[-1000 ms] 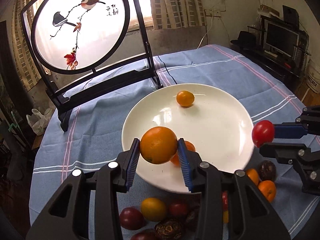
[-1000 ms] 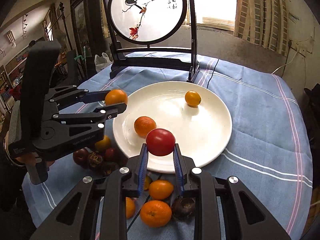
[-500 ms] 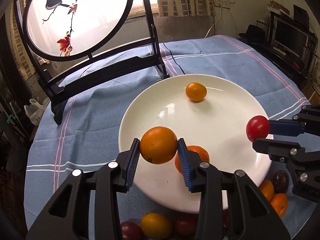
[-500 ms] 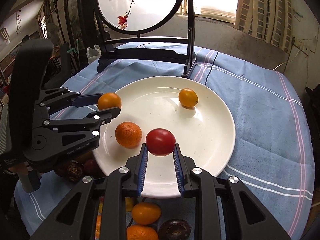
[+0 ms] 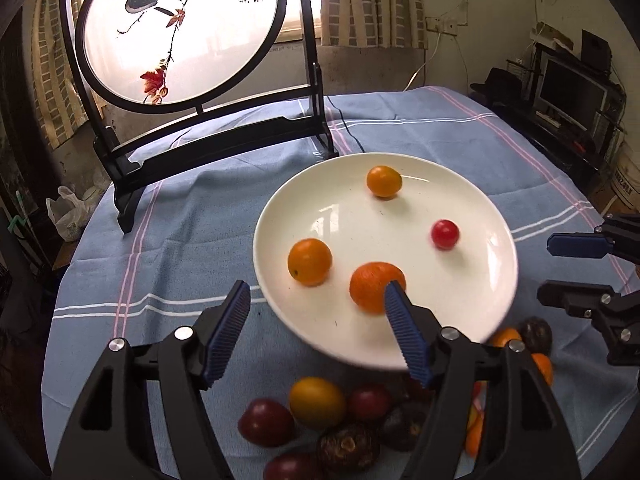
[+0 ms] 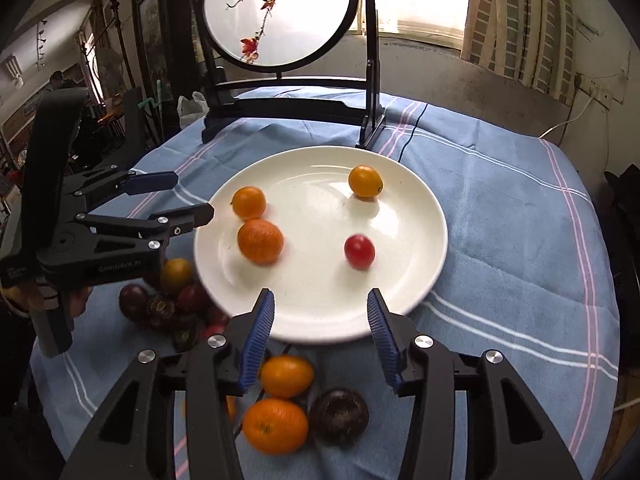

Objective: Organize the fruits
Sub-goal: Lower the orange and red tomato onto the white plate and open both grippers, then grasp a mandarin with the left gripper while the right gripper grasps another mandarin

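Broadly, by size:
Table: a round top under a blue tablecloth [image 6: 520, 208] with pink and white stripes.
Screen: a round painted screen [image 5: 180, 28] with birds on a branch, in a black stand, at the plate's eleven o'clock in the left wrist view.
Plate: a white plate [image 6: 416, 280] on the cloth, holding four fruits that lie apart from one another.
Left gripper: the left gripper [image 5: 316, 330] hangs over the plate's near-left rim, jaws opening, nothing between the blue pads.
Right gripper: the right gripper [image 6: 320, 338] hangs over the plate's near rim, jaws opening, nothing between them.
Mandarin: the rough-skinned mandarin [image 6: 260, 241] lies at the plate's nine o'clock in the right wrist view.
Orange fruit: a smooth orange fruit [image 6: 249, 202] sits just beside the mandarin, toward ten o'clock, near the rim.
Far fruit: a yellow-orange fruit [image 6: 365, 181] lies at one o'clock.
Tomato: a red tomato [image 6: 359, 251], slightly blurred, lies near the middle, toward four o'clock.
Loose fruit: a loose pile [image 5: 340, 412] of dark, red and orange fruits lies on the cloth at the plate's six to eight o'clock.
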A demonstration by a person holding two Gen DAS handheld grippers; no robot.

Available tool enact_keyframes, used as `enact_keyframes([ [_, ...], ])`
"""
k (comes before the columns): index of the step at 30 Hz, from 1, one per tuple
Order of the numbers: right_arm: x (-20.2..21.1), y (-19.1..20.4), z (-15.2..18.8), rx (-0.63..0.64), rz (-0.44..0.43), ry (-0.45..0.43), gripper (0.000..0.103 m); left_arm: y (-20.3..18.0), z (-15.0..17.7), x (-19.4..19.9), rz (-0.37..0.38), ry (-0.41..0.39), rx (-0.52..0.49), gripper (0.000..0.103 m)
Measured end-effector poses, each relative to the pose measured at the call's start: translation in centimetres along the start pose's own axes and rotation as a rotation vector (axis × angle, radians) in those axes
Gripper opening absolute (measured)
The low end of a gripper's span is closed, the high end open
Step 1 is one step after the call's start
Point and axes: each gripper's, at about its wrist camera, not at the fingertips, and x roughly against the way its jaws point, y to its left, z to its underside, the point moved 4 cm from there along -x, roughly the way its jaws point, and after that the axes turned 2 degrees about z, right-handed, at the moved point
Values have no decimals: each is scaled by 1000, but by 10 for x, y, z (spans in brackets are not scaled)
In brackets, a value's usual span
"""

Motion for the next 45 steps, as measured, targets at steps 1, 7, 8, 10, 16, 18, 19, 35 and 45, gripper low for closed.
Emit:
enact_keyframes([
  [1, 7, 3, 11, 12, -3, 4, 50, -3, 7, 8, 14, -5, -7, 71],
  [7, 22, 34, 69, 115, -25, 66, 50, -29, 57, 43, 111, 7, -58, 73],
  [8, 20, 38, 74, 140, -11, 68, 49, -35, 65, 45, 129, 18, -67, 73],
  [10, 15, 43, 76, 182, 22, 66, 50, -48, 80, 49, 153, 39, -95, 73],
  [16, -16, 47, 69, 226, 57, 107, 48, -80, 109, 51, 204, 77, -167, 73],
  [18, -25, 49, 71, 260, 88, 114, 49, -83, 114, 47, 208, 95, -170, 73],
  [19, -26, 52, 73, 288, 104, 100, 49, -84, 115, 44, 210, 105, -167, 73],
  [35, 20, 17, 83, 169, 80, 36, 44, -114, 103, 2, 202, 214, 5, 51],
  [45, 33, 20, 86, 158, 64, 6, 44, -106, 100, 31, 212, 140, -16, 42],
])
